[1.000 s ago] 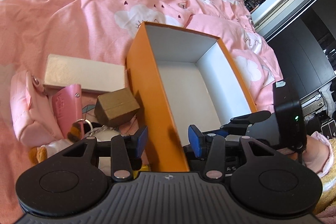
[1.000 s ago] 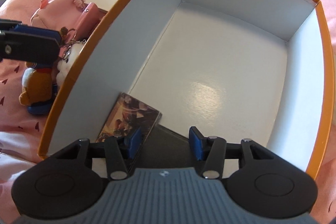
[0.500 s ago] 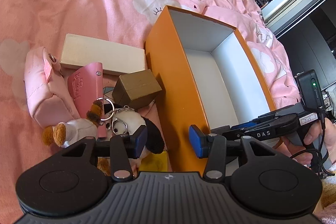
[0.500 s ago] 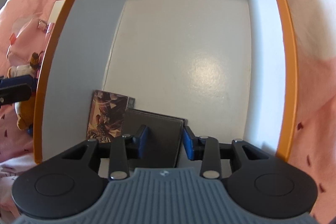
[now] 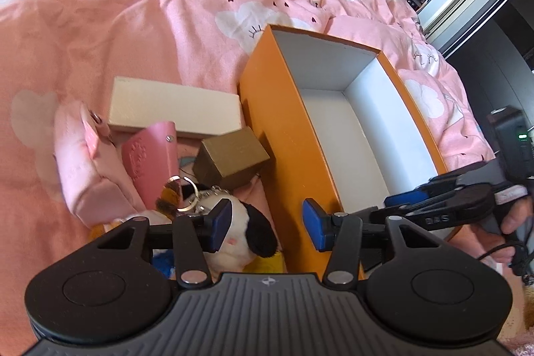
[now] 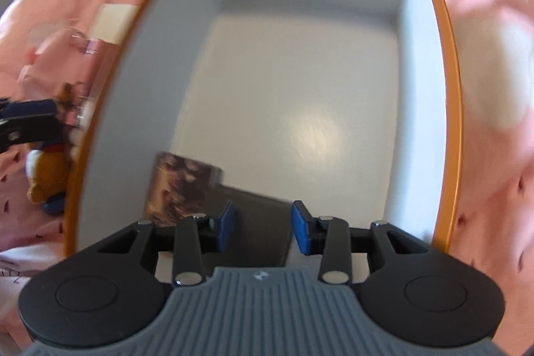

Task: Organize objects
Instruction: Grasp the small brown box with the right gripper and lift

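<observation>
The pink bedspread (image 5: 140,22) carries the printed words "Paper Crane", seen upside down near the top of the left wrist view. The right gripper (image 5: 430,206) has the letters "DAS" on its black finger arm. A round embossed stamp marks the pink key case (image 5: 147,162), too faint to read.

Two flat items (image 6: 180,186) in the box (image 5: 283,135); small boxes (image 5: 173,109) and plush toys (image 5: 240,232) left of it.
</observation>
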Motion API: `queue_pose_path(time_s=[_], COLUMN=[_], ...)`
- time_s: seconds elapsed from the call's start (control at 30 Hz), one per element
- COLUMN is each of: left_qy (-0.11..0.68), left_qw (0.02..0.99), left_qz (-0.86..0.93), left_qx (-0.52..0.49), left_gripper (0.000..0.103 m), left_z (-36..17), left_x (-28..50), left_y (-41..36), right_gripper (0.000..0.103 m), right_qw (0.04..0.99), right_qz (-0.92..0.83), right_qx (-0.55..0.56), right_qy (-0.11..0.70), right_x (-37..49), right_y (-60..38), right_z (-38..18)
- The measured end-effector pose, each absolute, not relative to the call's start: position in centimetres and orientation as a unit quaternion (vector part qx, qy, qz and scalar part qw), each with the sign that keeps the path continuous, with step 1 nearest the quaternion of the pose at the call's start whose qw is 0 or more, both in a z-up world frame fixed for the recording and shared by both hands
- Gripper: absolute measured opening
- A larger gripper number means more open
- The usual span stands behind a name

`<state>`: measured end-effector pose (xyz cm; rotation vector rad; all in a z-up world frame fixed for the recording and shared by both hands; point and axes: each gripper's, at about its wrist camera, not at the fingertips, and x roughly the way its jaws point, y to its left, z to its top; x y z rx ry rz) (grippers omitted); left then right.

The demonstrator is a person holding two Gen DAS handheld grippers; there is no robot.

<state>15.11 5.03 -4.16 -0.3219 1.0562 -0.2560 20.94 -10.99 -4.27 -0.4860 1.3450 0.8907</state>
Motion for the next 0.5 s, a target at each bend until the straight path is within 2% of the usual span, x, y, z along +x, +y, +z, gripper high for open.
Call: queue_pose_path(time_s=[0.23,0.3,0.37,0.5], left_qy=[0.478,0.473,0.471,0.479], left_qw=[0.864,0.869,0.873,0.868], left_qz=[-0.104,-0.095,-0.088,-0.081], left_qx=[-0.12,-0.108,-0.095,-0.105], left_gripper=[0.057,0.057,0.057,0.056], left_z=[-2.7,-2.1,-1.7,-2.0], left_x=[15.5,15.7,15.9,16.8], left_y=[6.4,7.2,7.8,8.9], right_gripper=[0.041,0.049,0.052,0.05], right_qw=[0.672,0.663,0.65,0.599], right_qz=[0.538,0.575,0.594,0.616], right_qx=[-0.249,-0.264,-0.292,-0.371], right_qy=[0.444,0.399,0.373,0.351], right_x=[18.2,17.5,16.8,15.3], right_y=[-6.5,-5.1,-3.3,0.5], right_z=[2.0,3.2,3.2,1.5])
